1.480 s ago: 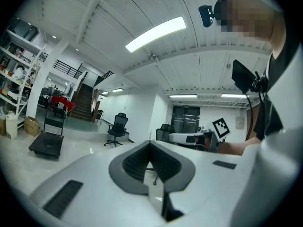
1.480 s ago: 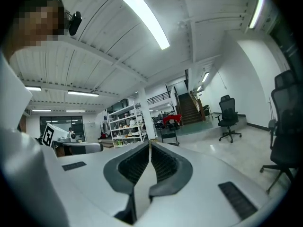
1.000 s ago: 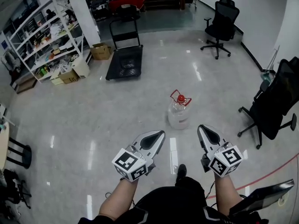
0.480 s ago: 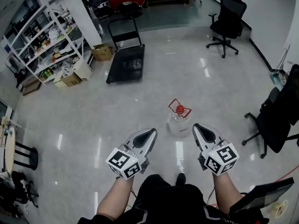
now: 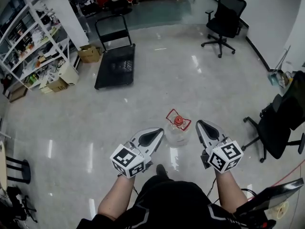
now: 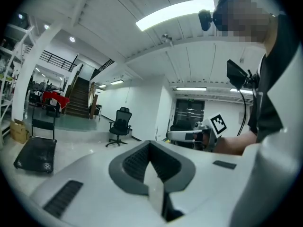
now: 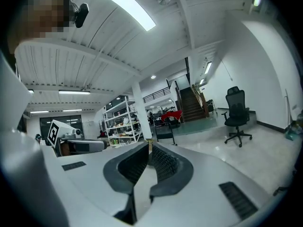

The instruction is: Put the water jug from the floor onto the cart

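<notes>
A clear water jug with a red cap and red handle stands upright on the floor, directly ahead between my two grippers in the head view. My left gripper hangs just left of the jug, shut and empty. To the jug's right my right gripper is shut and empty too. Neither touches the jug. The black flat cart with its upright push handle stands farther off at the upper left, also seen as the cart in the left gripper view. The jug does not show in either gripper view.
White shelving with boxes lines the left wall, cardboard boxes beside the cart. One black office chair stands at the far right, another chair close on my right. A black stool is at the left edge.
Both grippers and I have moved forward toward the jug; it now lies level with the gripper tips, between them. The cart appears nearer. Both grippers stayed shut.
</notes>
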`<state>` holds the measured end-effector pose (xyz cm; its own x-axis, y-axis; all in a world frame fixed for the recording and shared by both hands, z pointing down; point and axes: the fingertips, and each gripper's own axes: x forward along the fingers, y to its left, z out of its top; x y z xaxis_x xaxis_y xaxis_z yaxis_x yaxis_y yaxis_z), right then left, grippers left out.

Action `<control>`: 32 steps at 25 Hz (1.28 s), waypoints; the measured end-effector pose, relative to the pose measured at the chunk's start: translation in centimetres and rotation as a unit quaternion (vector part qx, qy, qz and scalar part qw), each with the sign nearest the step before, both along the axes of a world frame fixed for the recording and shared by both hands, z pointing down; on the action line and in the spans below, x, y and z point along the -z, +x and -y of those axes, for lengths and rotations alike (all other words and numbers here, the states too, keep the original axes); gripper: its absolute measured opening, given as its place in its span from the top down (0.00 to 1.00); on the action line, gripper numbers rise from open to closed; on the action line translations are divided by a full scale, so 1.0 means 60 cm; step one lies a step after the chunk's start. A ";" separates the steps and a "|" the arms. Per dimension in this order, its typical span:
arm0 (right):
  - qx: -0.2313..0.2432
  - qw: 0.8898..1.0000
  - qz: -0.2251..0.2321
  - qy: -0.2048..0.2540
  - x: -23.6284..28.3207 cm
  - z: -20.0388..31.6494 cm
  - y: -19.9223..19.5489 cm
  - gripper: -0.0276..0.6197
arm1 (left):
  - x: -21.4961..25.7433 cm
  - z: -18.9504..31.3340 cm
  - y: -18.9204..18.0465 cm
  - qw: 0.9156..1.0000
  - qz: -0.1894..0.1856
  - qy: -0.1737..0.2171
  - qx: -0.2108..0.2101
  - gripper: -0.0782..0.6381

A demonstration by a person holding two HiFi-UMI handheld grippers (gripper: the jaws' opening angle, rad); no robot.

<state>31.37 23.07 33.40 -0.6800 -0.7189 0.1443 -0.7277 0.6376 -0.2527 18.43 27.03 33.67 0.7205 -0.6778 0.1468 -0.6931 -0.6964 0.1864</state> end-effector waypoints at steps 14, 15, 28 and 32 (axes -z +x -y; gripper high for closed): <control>-0.033 0.992 -0.019 -0.117 -0.195 0.265 0.033 0.84 | -0.157 0.293 -0.013 0.994 0.000 -0.105 0.018 0.90; -0.033 0.991 -0.020 -0.127 -0.211 0.279 0.042 0.83 | -0.172 0.308 -0.007 0.993 0.002 -0.116 0.021 0.90; -0.071 0.952 -0.041 -0.294 -0.522 0.375 0.081 0.77 | -0.498 0.448 0.005 0.949 0.043 -0.312 0.016 0.69; -0.096 0.930 -0.042 -0.353 -0.642 0.360 0.079 0.77 | -0.609 0.469 0.004 0.935 0.082 -0.345 -0.008 0.69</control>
<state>36.12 1.49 71.94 -0.5142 -0.5306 0.6738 -0.8471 0.1910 -0.4959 18.64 -1.09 70.23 0.6588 -0.3707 0.6547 -0.7426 -0.4598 0.4869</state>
